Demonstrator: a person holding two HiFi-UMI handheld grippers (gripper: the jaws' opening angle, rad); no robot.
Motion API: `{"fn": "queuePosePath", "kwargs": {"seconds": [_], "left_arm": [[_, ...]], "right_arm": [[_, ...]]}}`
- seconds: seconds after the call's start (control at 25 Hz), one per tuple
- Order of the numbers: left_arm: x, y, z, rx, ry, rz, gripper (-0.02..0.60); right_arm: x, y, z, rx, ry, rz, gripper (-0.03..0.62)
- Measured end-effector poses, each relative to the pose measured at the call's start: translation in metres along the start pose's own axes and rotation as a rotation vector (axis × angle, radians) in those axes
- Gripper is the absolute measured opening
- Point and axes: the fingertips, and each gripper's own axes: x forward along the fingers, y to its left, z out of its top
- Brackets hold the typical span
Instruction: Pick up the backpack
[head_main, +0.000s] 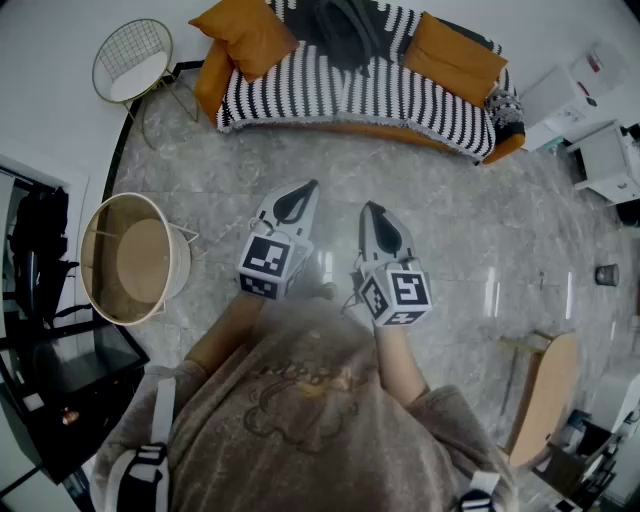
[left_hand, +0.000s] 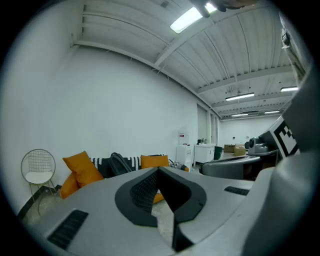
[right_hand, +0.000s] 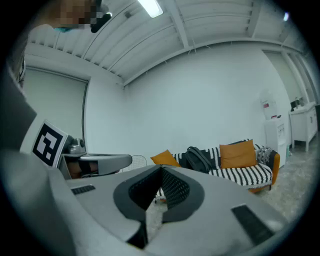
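Note:
A dark backpack (head_main: 335, 30) leans upright against the back of a black-and-white striped sofa (head_main: 330, 95), between two orange cushions. It also shows far off in the left gripper view as the backpack (left_hand: 118, 163) and in the right gripper view as the backpack (right_hand: 196, 159). My left gripper (head_main: 303, 190) and right gripper (head_main: 371, 210) are held side by side over the marble floor, well short of the sofa, pointing toward it. Both are shut with nothing between the jaws.
A round wire chair (head_main: 133, 60) stands left of the sofa. A round beige basket table (head_main: 135, 260) sits at the left, a black shelf (head_main: 45, 350) beyond it. White cabinets (head_main: 590, 120) stand at the right, a wooden stool (head_main: 545, 385) at lower right.

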Motion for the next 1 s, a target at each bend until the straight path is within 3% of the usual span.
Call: {"fn": "queuePosePath", "kwargs": {"seconds": [0.64, 1.0], "left_arm": [[0.076, -0.011, -0.005, -0.015, 0.004, 0.016, -0.002], [0.170, 0.006, 0.000, 0.011, 0.019, -0.013, -0.002]], "right_arm": [[0.019, -0.076, 0.000, 0.022, -0.011, 0.037, 0.000], [0.076, -0.145, 0.009, 0.036, -0.017, -0.003, 0.000]]}}
